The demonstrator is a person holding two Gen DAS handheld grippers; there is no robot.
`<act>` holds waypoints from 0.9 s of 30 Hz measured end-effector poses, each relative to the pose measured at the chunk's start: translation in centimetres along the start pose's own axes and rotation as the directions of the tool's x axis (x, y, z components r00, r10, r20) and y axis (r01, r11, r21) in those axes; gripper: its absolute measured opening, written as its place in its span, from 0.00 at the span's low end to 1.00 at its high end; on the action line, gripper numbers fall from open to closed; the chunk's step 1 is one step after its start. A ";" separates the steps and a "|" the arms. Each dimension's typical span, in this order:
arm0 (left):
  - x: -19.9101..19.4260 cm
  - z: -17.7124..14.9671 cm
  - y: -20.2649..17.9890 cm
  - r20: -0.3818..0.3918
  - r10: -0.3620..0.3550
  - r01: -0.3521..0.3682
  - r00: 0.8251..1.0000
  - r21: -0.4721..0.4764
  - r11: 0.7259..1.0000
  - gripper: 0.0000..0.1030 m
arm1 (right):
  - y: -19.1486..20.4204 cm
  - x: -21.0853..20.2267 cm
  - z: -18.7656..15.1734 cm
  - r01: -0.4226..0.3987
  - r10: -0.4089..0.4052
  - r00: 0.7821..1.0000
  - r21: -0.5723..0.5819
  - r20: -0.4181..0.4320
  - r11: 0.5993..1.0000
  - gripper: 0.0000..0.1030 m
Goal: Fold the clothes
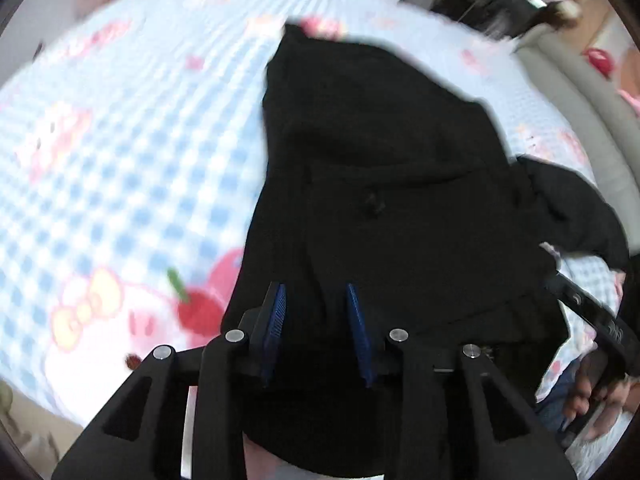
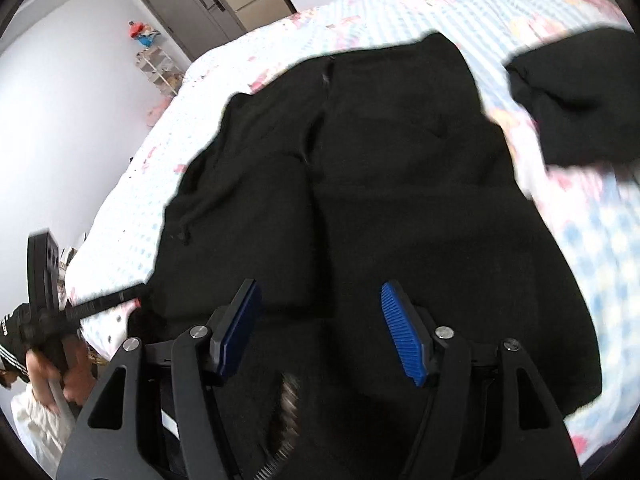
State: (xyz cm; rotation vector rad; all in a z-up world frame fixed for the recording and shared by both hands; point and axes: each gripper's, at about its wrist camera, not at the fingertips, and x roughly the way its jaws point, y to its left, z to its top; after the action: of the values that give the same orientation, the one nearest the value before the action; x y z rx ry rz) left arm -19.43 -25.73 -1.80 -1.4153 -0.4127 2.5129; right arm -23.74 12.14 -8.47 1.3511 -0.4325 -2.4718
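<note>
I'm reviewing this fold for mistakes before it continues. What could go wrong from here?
1. Both the left gripper and right gripper are open over the black garment; closing here could pinch several layers.
2. The sleeve is bunched off to one side on the checked bedspread, so it may get folded in crooked.

My black hoodie lies on the bed sheet, which has blue and white checks with pink cartoon pictures, a yellow bow and a red apple. My left gripper and right gripper are black with blue pads. The far door is grey.
</note>
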 end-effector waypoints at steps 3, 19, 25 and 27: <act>0.0 0.1 -1.4 0.093 -0.052 0.050 0.994 0.016 0.999 0.50 | 1.7 2.9 0.9 0.039 -0.041 0.998 -0.059 -0.042 0.998 0.67; 5.1 -5.5 -3.5 -0.091 0.108 -0.119 0.990 -0.125 0.985 0.38 | -6.3 -6.9 -7.8 0.168 -0.171 0.985 0.135 0.009 0.976 0.64; 3.0 -11.0 -3.5 -0.037 -0.041 0.034 0.998 -0.180 0.983 0.43 | -7.8 -8.5 -12.1 0.231 -0.247 0.968 0.234 0.038 0.944 0.53; 3.0 -12.0 -3.5 -0.044 -0.103 0.093 0.994 -0.181 0.979 0.45 | -7.8 -8.5 -12.8 0.217 -0.230 0.973 0.237 0.032 0.947 0.53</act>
State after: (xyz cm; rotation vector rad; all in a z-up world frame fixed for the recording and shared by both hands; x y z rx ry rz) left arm -10.42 -19.87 -8.84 -1.4820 -0.6965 2.4050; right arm -9.35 21.01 -11.64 1.4932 -0.6322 -2.7216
